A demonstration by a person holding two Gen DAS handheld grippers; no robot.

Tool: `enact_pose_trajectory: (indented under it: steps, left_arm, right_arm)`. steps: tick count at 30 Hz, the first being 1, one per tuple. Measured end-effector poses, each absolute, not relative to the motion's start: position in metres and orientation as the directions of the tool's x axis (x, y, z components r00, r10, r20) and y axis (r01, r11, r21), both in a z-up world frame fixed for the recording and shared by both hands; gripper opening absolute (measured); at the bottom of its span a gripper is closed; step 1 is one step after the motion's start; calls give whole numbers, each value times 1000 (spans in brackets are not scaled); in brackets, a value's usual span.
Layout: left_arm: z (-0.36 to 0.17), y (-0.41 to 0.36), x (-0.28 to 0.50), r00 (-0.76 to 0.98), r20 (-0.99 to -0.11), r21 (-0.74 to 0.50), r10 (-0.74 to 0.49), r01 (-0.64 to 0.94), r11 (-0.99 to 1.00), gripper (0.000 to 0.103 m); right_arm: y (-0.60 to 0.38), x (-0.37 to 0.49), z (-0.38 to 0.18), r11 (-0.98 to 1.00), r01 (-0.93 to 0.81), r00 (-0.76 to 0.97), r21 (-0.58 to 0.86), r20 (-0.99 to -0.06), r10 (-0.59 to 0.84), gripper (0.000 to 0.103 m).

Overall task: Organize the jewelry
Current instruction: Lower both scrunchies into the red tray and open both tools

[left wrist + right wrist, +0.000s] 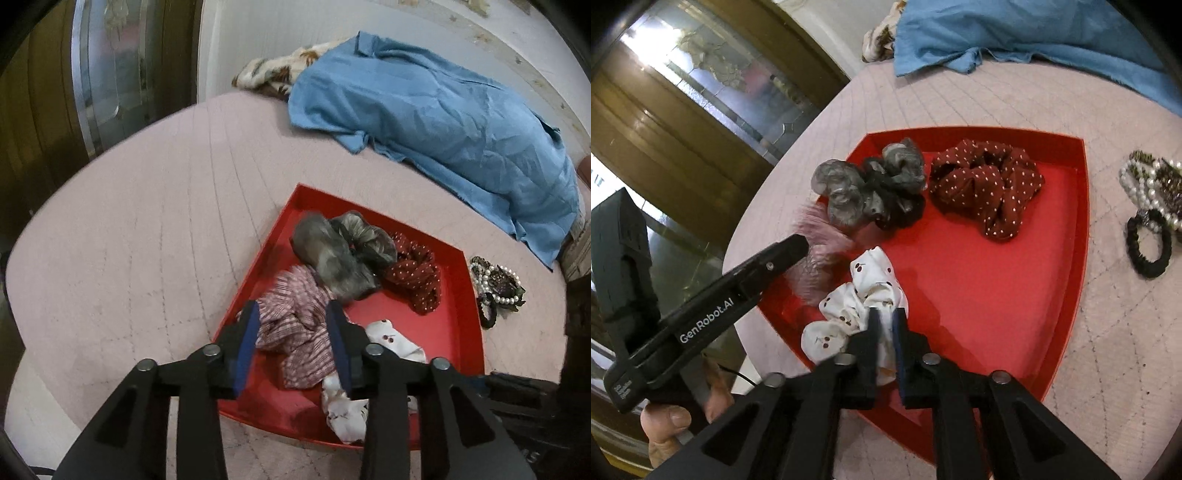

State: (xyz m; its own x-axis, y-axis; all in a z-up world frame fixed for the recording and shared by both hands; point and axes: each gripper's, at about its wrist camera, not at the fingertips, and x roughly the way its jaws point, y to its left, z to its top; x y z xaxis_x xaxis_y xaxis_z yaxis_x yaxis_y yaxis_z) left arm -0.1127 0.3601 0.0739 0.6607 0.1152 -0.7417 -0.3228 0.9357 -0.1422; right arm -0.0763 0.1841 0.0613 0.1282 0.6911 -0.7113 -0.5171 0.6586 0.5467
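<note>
Both grippers are down at the near end of the shallow red tray (1082,236) that sits on my pale pink quilted bedspread (129,229). My right gripper (886,317) has its black, blue-padded jaws drawn narrow and pinched on a fold of the white satin scrunchie printed with small dark cherries (849,306), which lies inside the tray at its near left corner. My left gripper (291,314) stands wide, its two fingers straddling the pink-and-white striped pleated scrunchie (295,332); the cloth sits between the pads, but I cannot tell whether either pad touches it. In the right wrist view that striped scrunchie is blurred beside the left gripper's black body (713,302), so its outline there is unclear.

Farther back in the tray lies a grey and black sheer scrunchie (871,192), partly over the tray's left wall, and just to its right a dark red scrunchie with small white dots (986,184). Outside the tray, on the bedspread just past its right wall, a small heap of pearl bead bracelets (1145,181) rests with a black elastic hair tie (1148,247) touching it. A crumpled blue cloth (436,110) covers the far side of the bed, with a cream-and-brown patterned fabric (273,74) showing at its far edge.
</note>
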Motion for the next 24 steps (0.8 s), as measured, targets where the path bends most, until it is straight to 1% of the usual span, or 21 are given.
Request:
enact_pose_trajectory:
  steps: [1, 3, 4, 6, 9, 11, 13, 16, 24]
  left_arm:
    - [75, 359, -113, 665, -736, -133, 125, -324, 937, 41]
    - [78, 355, -116, 673, -724, -109, 148, -324, 940, 43]
    - [79, 353, -117, 676, -721, -101, 155, -323, 941, 44]
    - [80, 349, -119, 678, -715, -79, 173, -324, 943, 49]
    - [81, 345, -121, 681, -704, -49, 199, -326, 944, 53]
    - [82, 341, -123, 684, -697, -30, 214, -326, 945, 55]
    - [83, 337, -123, 686, -693, -18, 220, -322, 946, 58]
    - [82, 331, -123, 687, -689, 3, 231, -315, 949, 58]
    - [81, 313, -120, 692, -680, 44, 243, -292, 955, 59]
  right_arm:
    - [183, -78, 64, 661, -524, 140, 538, -711, 689, 34]
    - [179, -81, 71, 664, -532, 163, 526, -706, 689, 39]
    - [176, -82, 75, 665, -536, 175, 520, -703, 690, 39]
    - [172, -84, 78, 670, -540, 189, 509, -702, 686, 39]
    - [163, -90, 84, 684, -546, 216, 484, -708, 673, 40]
    - [155, -94, 86, 697, -545, 237, 467, -711, 662, 42]
    - [146, -98, 88, 710, -541, 259, 450, -714, 650, 46]
    - [129, -100, 90, 734, -524, 292, 432, -719, 631, 50]
    - [80, -99, 83, 791, -430, 344, 435, -731, 589, 50]
